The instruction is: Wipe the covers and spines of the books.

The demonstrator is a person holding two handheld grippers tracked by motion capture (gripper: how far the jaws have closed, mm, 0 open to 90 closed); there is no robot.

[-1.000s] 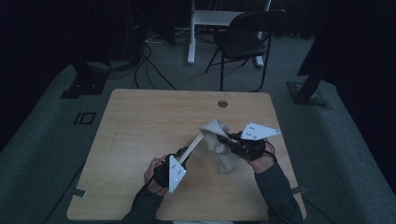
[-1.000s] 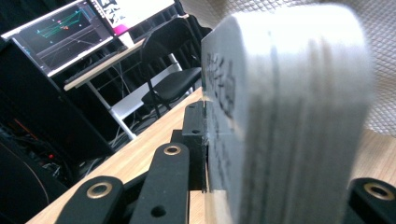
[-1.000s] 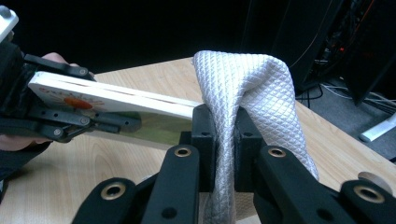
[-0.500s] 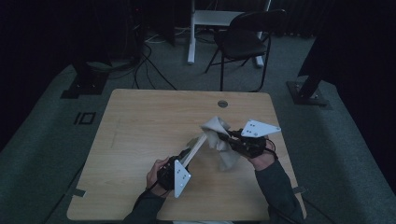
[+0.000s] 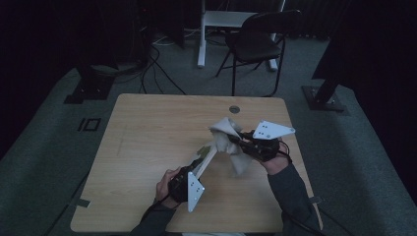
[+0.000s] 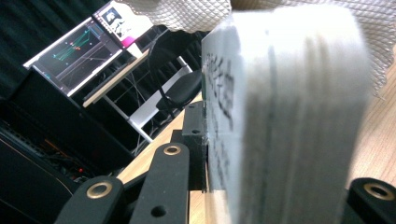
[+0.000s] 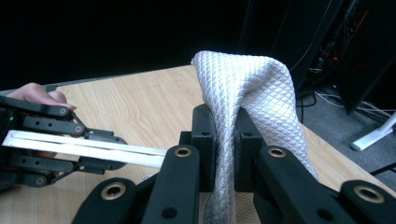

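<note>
**Dim room, one lit patch, a blurred close-up**

The high view is dark and underexposed; only the worktop (image 5: 162, 128) catches soft light, and the floor around it fades to black. No hard shadows or glare. In the left gripper view the white slab (image 6: 289, 116) sits too near the lens and smears out of focus, while the monitor (image 6: 88, 46) glows sharply. The right gripper view is crisp on the quilted cloth (image 7: 247, 88), against a black background.

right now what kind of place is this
Probably a dim recording studio or lab, not a home: a lone wooden table on grey carpet, camera-stand bases with trailing cables around it, and a monitor showing plots on a desk behind.
</note>
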